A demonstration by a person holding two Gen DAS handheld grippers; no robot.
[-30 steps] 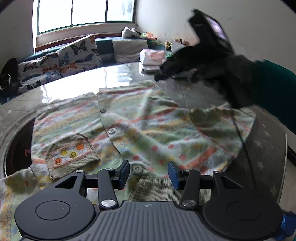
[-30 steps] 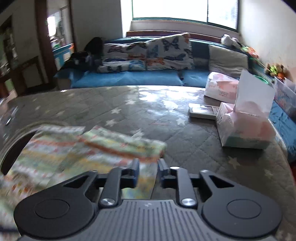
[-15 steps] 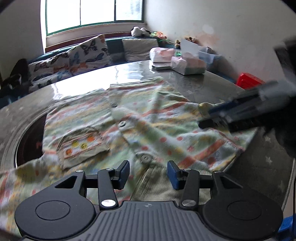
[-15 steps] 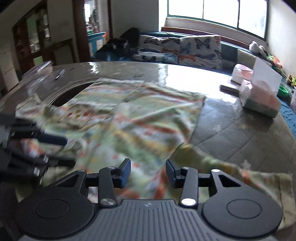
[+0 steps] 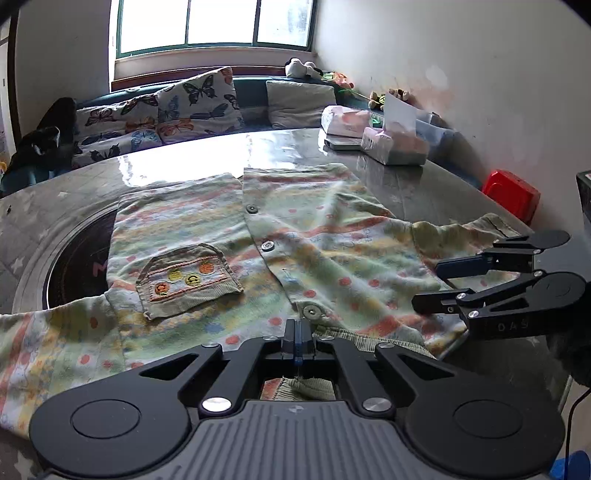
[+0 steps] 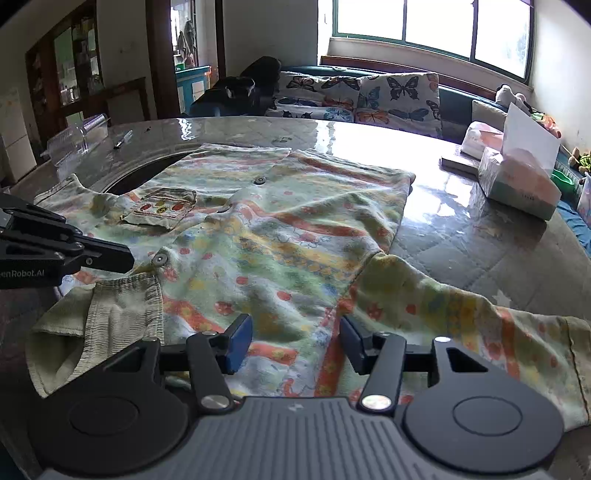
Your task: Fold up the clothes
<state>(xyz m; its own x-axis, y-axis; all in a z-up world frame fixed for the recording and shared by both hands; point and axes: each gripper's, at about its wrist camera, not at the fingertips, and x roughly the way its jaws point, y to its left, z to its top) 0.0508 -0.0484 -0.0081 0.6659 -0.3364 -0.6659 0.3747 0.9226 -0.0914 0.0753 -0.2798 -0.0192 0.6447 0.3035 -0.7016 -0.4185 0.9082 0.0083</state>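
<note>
Right tongs, seen from the left wrist view: raised marking on the black arm, reads roughly "DAS"; letters faint, not certain.

Left tongs, seen from the right wrist view: white print on the black side, "enRobot.AI", start cut off at the frame edge.

Dark round inset in the surface: part of a pink letter, perhaps "M"; rest hidden under the shirt.

bench: glossy quilted cover | tissue box: far right on bench, book just beside | butterfly cushions: on sofa under window | red stool: by wall
</note>
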